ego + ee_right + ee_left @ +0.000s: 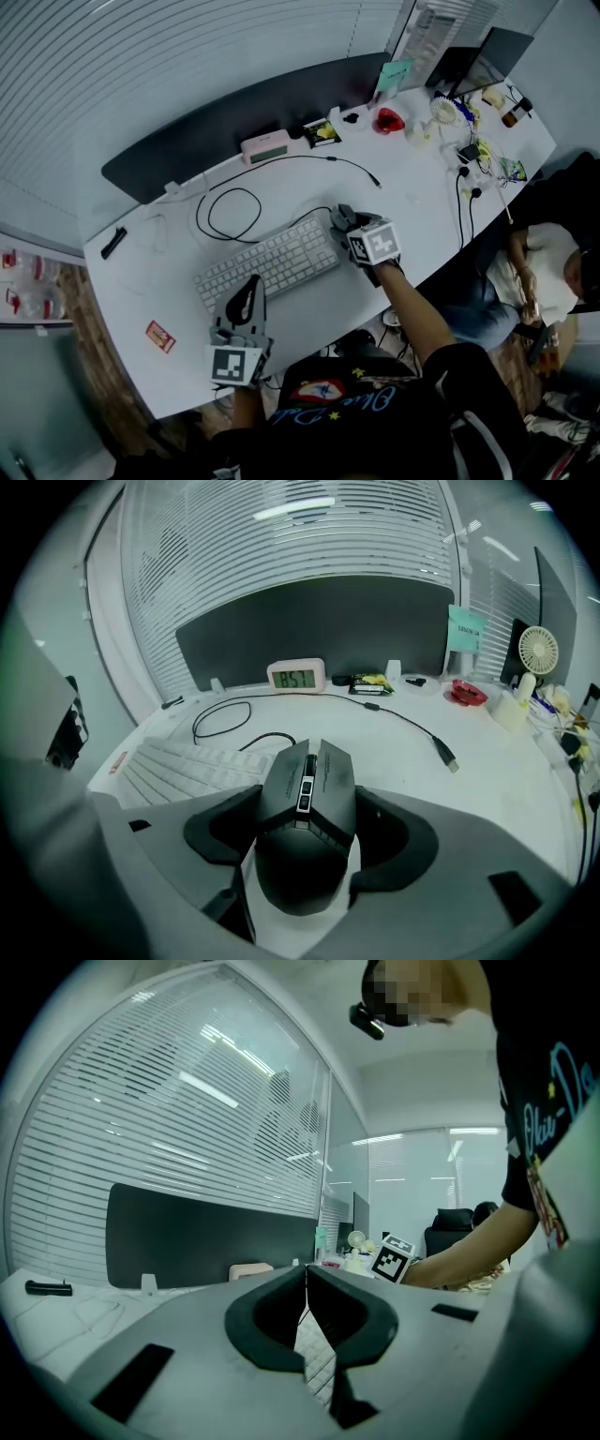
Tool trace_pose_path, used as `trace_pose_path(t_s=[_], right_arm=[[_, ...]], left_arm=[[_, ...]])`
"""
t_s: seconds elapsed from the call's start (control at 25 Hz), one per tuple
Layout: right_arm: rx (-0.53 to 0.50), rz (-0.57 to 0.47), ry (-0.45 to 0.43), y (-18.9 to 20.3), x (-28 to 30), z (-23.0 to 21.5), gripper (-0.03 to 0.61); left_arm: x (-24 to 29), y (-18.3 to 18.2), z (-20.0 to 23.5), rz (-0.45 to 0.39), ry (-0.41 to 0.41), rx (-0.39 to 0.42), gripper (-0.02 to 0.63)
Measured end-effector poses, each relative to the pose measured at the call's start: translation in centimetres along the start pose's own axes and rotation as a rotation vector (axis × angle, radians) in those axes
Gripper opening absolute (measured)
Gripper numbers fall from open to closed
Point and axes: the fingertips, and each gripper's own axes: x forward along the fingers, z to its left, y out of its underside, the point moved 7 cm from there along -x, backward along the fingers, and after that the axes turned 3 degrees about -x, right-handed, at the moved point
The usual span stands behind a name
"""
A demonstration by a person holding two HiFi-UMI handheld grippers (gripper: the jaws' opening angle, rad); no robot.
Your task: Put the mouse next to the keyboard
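A dark grey mouse (305, 832) sits between the jaws of my right gripper (309, 799), which is shut on its sides. In the head view this gripper (345, 223) is just off the right end of the white keyboard (267, 262), low over the desk. The keyboard (183, 766) lies to the left of the mouse in the right gripper view. My left gripper (246, 292) hangs over the desk's front edge below the keyboard, its jaws (306, 1274) shut with nothing in them.
A black cable loop (230, 211) and a loose USB lead (361, 172) lie behind the keyboard. A pink clock (265, 145) stands against the dark partition (234, 108). Clutter, a small fan (445, 111) and a seated person (548, 267) are at the right.
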Motion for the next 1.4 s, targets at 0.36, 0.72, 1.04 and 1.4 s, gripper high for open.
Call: trace_pose_path(t_s=[0.36, 0.72, 1.04, 1.4], right_arm=[[0.007, 0.053, 0.01, 2.3, 0.9, -0.1, 0.285], [-0.013, 0.089, 0.011, 2.9, 2.0, -0.1, 0.287], [-0.017, 0.081, 0.001, 3.0, 2.3, -0.1, 0.287], [-0.093, 0.041, -0.005, 1.9, 1.2, 0.1, 0.287]], left_arm=[[-0.6, 0.4, -0.2, 0.016, -0.005, 0.001, 0.003], [-1.0, 0.3, 0.1, 0.016, -0.034, 0.0, 0.003], [-1.1, 0.3, 0.0, 0.015, -0.045, 0.003, 0.003], [-0.8, 0.2, -0.5, 0.021, -0.048, 0.006, 0.003]])
